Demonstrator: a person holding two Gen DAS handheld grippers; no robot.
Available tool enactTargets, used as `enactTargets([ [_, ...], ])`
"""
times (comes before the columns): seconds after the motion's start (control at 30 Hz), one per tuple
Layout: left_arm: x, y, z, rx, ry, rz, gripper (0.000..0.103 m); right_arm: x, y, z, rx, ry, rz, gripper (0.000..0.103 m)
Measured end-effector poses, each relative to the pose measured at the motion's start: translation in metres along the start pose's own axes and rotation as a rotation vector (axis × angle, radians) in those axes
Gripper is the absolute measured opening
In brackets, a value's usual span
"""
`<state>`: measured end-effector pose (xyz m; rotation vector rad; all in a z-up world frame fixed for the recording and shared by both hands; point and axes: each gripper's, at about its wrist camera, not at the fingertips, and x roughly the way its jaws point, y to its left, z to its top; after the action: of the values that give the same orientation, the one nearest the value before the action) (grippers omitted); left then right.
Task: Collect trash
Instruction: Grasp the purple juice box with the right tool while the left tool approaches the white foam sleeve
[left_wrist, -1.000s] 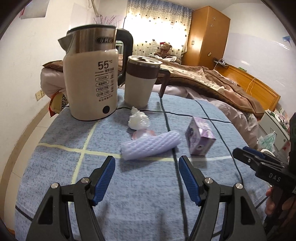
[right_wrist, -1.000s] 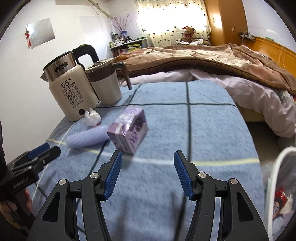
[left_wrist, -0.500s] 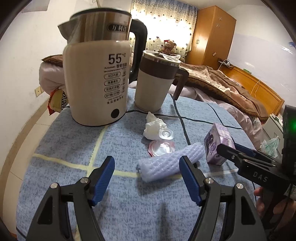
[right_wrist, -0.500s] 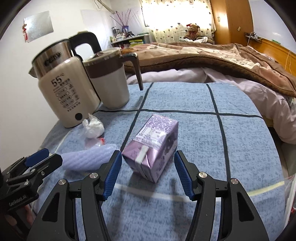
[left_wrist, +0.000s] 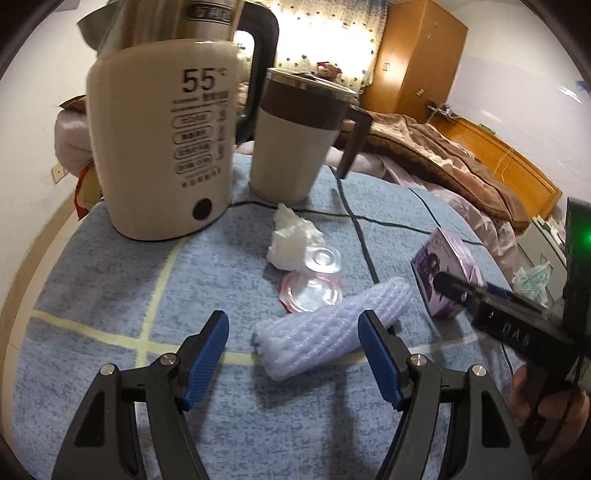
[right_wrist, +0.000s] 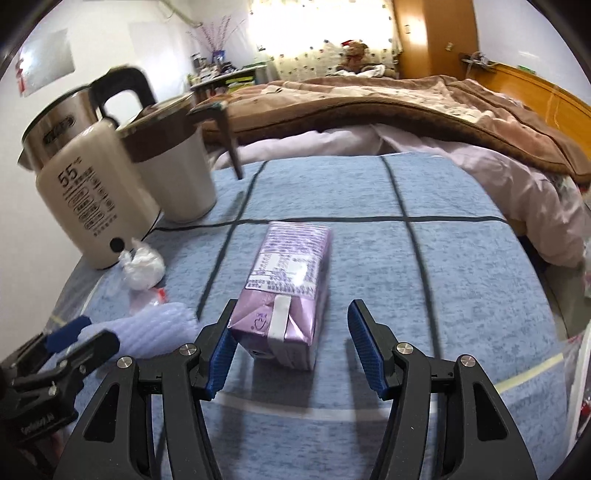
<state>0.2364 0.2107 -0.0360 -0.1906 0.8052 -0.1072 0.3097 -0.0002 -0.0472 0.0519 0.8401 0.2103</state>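
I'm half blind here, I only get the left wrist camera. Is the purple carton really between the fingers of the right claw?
Observer: Yes. The right wrist view shows the purple carton between the fingers of the right claw. Its jaws have just been closing, but there is still a clear gap at the right pad.
Operator: Which way does it lie?
Observer: On its side, pointing lengthwise away from the claw. The folded end with the white strip is nearest, and the printed label faces up.

kettle (left_wrist: 162, 147) spout cut off up top, mug (right_wrist: 177, 177) lid pretty blurry, small print on purple carton (right_wrist: 288, 295) too tiny to read
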Motion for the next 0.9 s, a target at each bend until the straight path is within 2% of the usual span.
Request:
enactTargets([
  [0.03,0.0,-0.003,-0.001,0.014,0.001,-0.006,0.074,-0.001,-0.003,0.0,0.002,-0.006,-0.01,0.043],
  [0.07,0.001,-0.005,-0.001,0.02,0.005,-0.012,0.074,-0.001,-0.005,0.001,0.004,-0.005,-0.018,0.038],
  [0.3,0.008,-0.017,-0.007,0.026,0.065,-0.099,0.074,-0.003,-0.015,-0.001,0.007,-0.008,-0.002,0.038],
  [0.5,0.002,-0.047,-0.016,0.105,0.098,-0.167,0.074,-0.013,-0.027,-0.005,0.006,-0.008,-0.006,0.038],
  [0.6,-0.003,-0.06,-0.013,0.162,0.064,-0.162,0.074,-0.019,-0.037,-0.005,0.014,-0.009,-0.017,0.038],
  [0.7,0.0,-0.061,-0.004,0.158,0.039,-0.119,0.074,-0.024,-0.047,-0.007,0.025,-0.008,-0.026,0.038],
  [0.83,0.016,-0.065,0.004,0.182,0.041,-0.041,0.074,-0.028,-0.055,-0.011,0.034,-0.003,-0.027,0.038],
  [0.9,0.021,-0.069,0.005,0.198,0.048,-0.038,0.074,-0.029,-0.059,-0.011,0.041,-0.002,-0.021,0.038],
])
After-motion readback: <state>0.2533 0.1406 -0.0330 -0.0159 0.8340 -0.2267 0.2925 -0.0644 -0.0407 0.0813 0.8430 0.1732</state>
